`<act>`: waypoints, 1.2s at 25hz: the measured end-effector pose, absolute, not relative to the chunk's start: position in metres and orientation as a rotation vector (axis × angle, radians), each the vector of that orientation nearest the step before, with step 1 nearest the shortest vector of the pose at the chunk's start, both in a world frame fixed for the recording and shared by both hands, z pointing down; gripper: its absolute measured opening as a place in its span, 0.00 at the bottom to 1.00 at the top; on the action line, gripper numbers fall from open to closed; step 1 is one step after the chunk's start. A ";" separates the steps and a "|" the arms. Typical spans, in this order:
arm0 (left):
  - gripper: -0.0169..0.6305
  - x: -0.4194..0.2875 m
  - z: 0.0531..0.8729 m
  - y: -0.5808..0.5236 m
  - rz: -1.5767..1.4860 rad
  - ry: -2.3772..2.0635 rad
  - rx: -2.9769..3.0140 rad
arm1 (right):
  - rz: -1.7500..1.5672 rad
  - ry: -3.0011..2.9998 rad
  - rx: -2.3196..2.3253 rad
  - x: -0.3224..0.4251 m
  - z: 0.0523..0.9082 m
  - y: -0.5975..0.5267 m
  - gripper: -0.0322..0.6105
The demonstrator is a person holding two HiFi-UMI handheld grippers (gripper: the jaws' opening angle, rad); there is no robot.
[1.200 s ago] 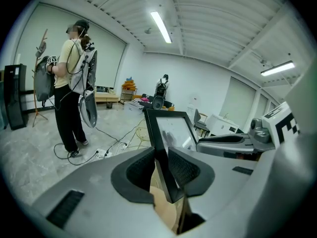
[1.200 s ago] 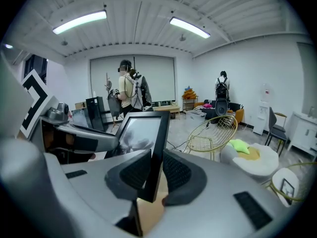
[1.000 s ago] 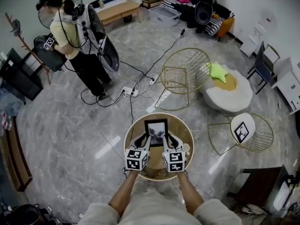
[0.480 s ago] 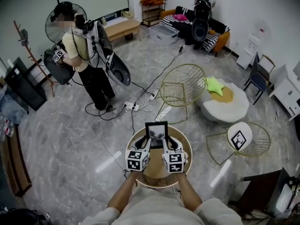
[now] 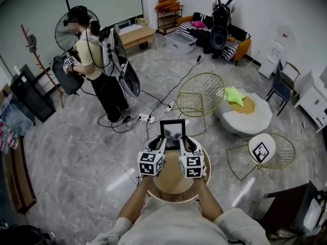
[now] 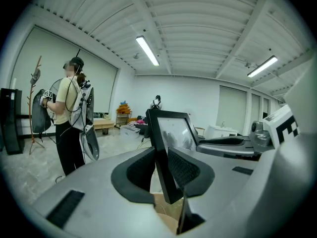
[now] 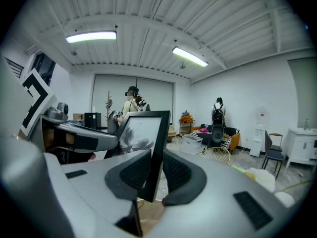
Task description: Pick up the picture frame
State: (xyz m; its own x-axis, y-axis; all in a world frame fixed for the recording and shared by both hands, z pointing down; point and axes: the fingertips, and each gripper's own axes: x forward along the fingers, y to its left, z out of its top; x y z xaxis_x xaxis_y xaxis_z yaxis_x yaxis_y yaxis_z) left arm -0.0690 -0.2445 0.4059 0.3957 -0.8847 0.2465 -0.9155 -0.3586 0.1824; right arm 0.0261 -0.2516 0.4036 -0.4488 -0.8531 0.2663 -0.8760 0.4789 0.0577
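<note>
A black picture frame [image 5: 172, 132] with a grey print hangs in the air above the round wooden table [image 5: 173, 187], held upright by both grippers. My left gripper [image 5: 162, 144] is shut on the frame's left edge; in the left gripper view the black frame [image 6: 166, 152] stands between the padded jaws. My right gripper [image 5: 184, 145] is shut on the right edge, and in the right gripper view the frame [image 7: 148, 148] is pinched between the pads with its stand leg [image 7: 133, 217] hanging below.
A gold wire chair [image 5: 198, 97] stands beyond the table, another with a marker disc [image 5: 263, 149] at right. A white pouf [image 5: 244, 112] holds a green cushion. A person [image 5: 94, 68] with gear stands at far left near cables [image 5: 153, 114] on the floor.
Both grippers have lifted the frame off the table; it now sits higher, over the table's far rim. The person at far left has shifted a little.
</note>
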 end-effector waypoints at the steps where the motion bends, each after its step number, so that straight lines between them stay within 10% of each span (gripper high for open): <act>1: 0.15 -0.069 0.400 -0.247 0.142 -1.583 2.377 | 0.114 -2.476 1.480 0.026 0.398 -0.254 0.17; 30: 0.15 -0.073 0.307 -0.288 0.018 -1.658 2.533 | -0.102 -2.540 1.585 0.023 0.306 -0.291 0.17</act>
State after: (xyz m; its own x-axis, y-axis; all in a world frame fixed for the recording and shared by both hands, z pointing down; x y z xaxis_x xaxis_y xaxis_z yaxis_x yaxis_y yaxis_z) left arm -0.0732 -0.2880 0.3074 0.4021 -0.9127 0.0723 -0.9141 -0.3957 0.0883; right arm 0.0227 -0.2912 0.3063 -0.4321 -0.8976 0.0876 -0.8877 0.4404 0.1343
